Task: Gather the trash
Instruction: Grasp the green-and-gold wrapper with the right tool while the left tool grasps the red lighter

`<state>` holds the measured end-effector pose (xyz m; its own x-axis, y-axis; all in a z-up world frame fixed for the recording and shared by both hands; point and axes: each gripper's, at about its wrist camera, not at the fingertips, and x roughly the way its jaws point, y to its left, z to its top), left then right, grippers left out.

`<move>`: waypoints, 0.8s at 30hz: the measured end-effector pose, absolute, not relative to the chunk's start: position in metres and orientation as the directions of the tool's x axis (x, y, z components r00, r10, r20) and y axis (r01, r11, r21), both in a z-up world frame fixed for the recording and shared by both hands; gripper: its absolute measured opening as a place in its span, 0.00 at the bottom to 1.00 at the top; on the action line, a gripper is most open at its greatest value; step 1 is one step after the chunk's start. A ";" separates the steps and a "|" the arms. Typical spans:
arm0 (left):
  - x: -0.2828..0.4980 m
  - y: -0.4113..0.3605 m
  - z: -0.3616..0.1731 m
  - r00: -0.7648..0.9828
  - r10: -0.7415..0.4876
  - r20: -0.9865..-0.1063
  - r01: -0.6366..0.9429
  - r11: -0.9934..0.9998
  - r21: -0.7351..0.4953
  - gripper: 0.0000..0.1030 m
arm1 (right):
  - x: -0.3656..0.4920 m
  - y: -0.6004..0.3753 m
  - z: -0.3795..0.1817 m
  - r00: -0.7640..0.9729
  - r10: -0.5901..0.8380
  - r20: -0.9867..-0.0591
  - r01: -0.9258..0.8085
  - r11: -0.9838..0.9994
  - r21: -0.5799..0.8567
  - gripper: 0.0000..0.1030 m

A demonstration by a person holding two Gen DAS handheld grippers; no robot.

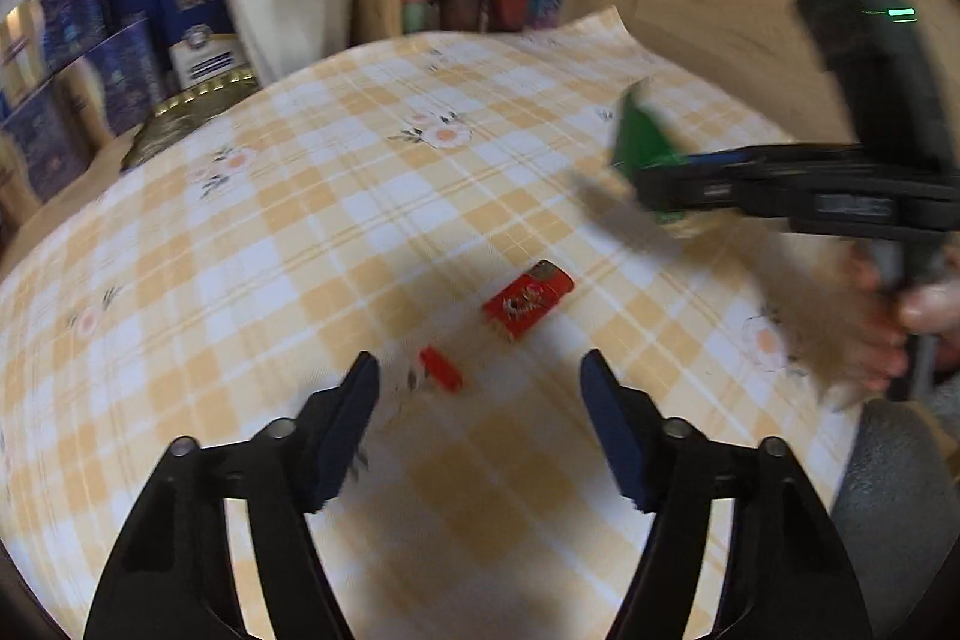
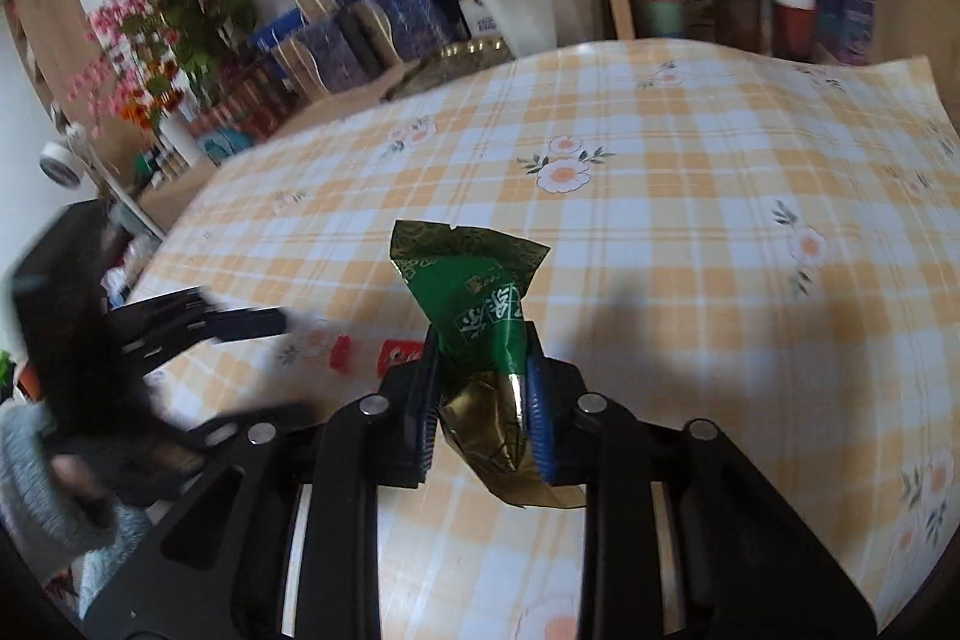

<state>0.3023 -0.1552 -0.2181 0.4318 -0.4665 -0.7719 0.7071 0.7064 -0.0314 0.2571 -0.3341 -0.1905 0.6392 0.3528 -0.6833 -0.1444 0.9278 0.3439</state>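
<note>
Three pieces of trash show, and only one is in hand: the green wrapper [image 2: 474, 316], a crumpled foil packet with gold trim, is pinched low down between the closed right tongs [image 2: 480, 400] and lifted clear of the desk [image 2: 690, 244], its torn top standing upward. The other two lie loose on the checked cloth: a larger red wrapper [image 1: 527, 301] and, just beside it and nearer the camera, a small red scrap [image 1: 440, 369]. No bin or bag is visible in either view, so where the trash goes cannot be told. By my reading the task is roughly a third done, with two pickups and the disposal left.

The left tongs [image 1: 480, 370] hang spread wide above the desk, both fingers clear of everything, the small red scrap lying between and slightly ahead of the tips; a short drop forward would probably bracket it. The right tongs reach in from the side, held about level, well apart from the red pieces. Motion blur smears both views.
</note>
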 end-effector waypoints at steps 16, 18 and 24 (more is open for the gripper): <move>0.349 -0.198 -0.240 0.323 -0.428 -0.844 0.776 0.631 -0.023 0.43 | 0.199 -0.374 -0.192 0.691 0.351 -0.632 -0.050 0.896 0.442 0.27; 0.351 -0.199 -0.240 0.327 -0.427 -0.843 0.761 0.648 -0.033 0.41 | 0.197 -0.372 -0.192 0.693 0.350 -0.630 -0.048 0.894 0.445 0.27; 0.343 -0.188 -0.237 0.301 -0.438 -0.847 0.742 0.666 -0.081 0.21 | 0.186 -0.365 -0.189 0.695 0.354 -0.625 -0.047 0.891 0.452 0.27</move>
<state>0.3432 -0.1879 -0.2365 0.3013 -0.4383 -0.8468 0.7419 0.6657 -0.0806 0.1863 -0.3653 -0.1893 0.6955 0.3538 -0.6254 -0.0473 0.8910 0.4515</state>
